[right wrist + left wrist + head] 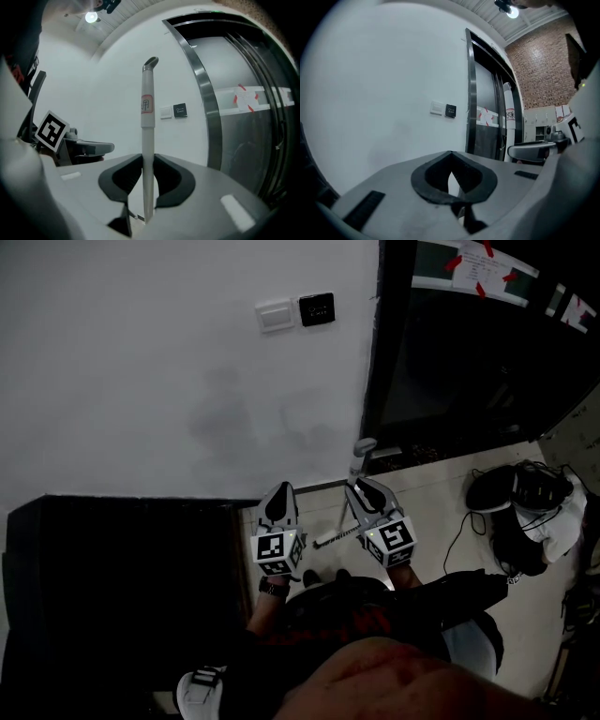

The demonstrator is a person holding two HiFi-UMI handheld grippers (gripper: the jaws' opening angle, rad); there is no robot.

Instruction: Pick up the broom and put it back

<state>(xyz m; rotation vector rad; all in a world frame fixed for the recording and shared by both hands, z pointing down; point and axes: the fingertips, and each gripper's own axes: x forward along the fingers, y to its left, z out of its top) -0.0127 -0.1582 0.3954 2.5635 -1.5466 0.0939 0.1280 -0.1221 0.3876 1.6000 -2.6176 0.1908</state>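
The broom's white handle (pixel 147 122) stands upright between the pads of my right gripper (pixel 147 157), which is shut on it. Its grey cap (pixel 151 61) rises well above the jaws. In the head view the handle top (pixel 364 446) pokes up just past my right gripper (pixel 359 487), and a thin striped shaft (pixel 335 537) runs below toward the floor. The broom head is hidden. My left gripper (pixel 280 491) is level beside the right one, a little to its left; its jaws (pixel 451 157) are shut with nothing between them.
A white wall with two switch plates (pixel 294 312) is straight ahead. A dark glass door in a metal frame (pixel 469 371) stands to the right. A black cabinet (pixel 122 568) fills the lower left. A black and white bag with cables (pixel 525 502) lies on the floor at right.
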